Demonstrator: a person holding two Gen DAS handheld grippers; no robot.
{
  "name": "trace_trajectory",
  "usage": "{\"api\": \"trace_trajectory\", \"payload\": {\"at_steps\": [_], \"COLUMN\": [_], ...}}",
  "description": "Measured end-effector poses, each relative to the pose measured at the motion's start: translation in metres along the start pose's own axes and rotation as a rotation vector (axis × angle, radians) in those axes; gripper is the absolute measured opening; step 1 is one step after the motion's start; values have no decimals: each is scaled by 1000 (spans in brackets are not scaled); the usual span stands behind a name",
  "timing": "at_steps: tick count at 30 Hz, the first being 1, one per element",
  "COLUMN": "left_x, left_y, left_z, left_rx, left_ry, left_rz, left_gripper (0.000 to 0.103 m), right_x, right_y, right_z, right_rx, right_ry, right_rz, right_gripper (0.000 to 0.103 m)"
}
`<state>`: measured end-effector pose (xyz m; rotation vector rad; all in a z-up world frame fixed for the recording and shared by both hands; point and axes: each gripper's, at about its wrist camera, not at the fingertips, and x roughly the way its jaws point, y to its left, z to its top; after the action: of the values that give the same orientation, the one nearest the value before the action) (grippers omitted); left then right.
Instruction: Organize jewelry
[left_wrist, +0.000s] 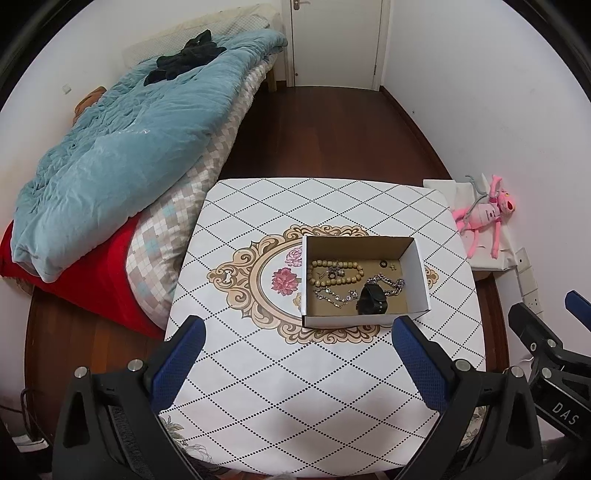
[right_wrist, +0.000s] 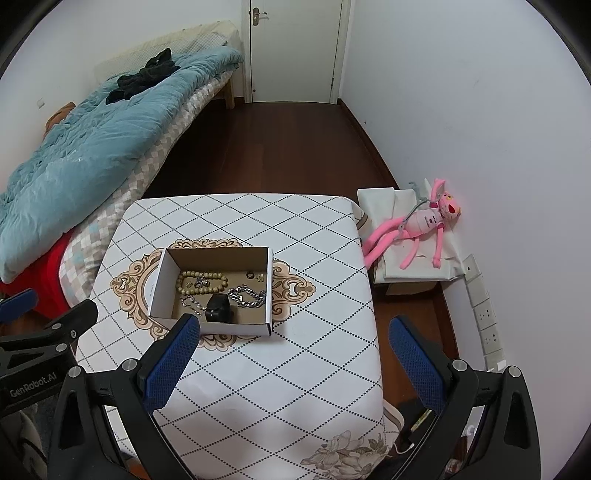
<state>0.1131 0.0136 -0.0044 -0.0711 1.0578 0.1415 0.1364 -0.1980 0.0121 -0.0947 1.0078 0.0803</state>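
A white cardboard box (left_wrist: 419, 273) (right_wrist: 159, 284) stands open on the patterned table (left_wrist: 295, 387) (right_wrist: 314, 350). Inside lie a wooden bead bracelet (left_wrist: 338, 282) (right_wrist: 201, 288), a silver chain bracelet (left_wrist: 388, 284) (right_wrist: 247, 297), a thin silver bracelet (left_wrist: 334, 297) (right_wrist: 192, 304), a black watch (left_wrist: 371, 301) (right_wrist: 218, 308) and small rings (left_wrist: 383, 263) (right_wrist: 251, 275). My left gripper (left_wrist: 295, 332) is open and empty, just in front of the box. My right gripper (right_wrist: 291, 328) is open and empty, to the box's front right.
A bed with a blue quilt (left_wrist: 129, 140) (right_wrist: 92, 140) runs along the left of the table. A pink plush toy (left_wrist: 484, 214) (right_wrist: 417, 225) lies on a white bundle right of the table. A door (left_wrist: 336, 40) stands at the far end.
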Motion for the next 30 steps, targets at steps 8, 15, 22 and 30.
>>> {"api": "trace_trajectory", "payload": {"at_steps": [8, 15, 22, 30], "left_x": [-1, -3, -3, -3], "left_y": [0, -4, -3, -2], "left_z": [-1, -1, -2, -4], "left_rx": [5, 9, 9, 11], "left_ry": [-2, 4, 4, 3], "left_rz": [-4, -22, -22, -19], "left_gripper": [103, 103, 103, 103], "right_x": [0, 0, -1, 0], "right_y": [1, 1, 4, 4], "right_z": [-2, -2, -2, -2], "right_rx": [-2, -3, -4, -12], "right_ry": [2, 4, 5, 13], "right_rz": [0, 0, 1, 6], "right_gripper": [103, 103, 103, 103]}}
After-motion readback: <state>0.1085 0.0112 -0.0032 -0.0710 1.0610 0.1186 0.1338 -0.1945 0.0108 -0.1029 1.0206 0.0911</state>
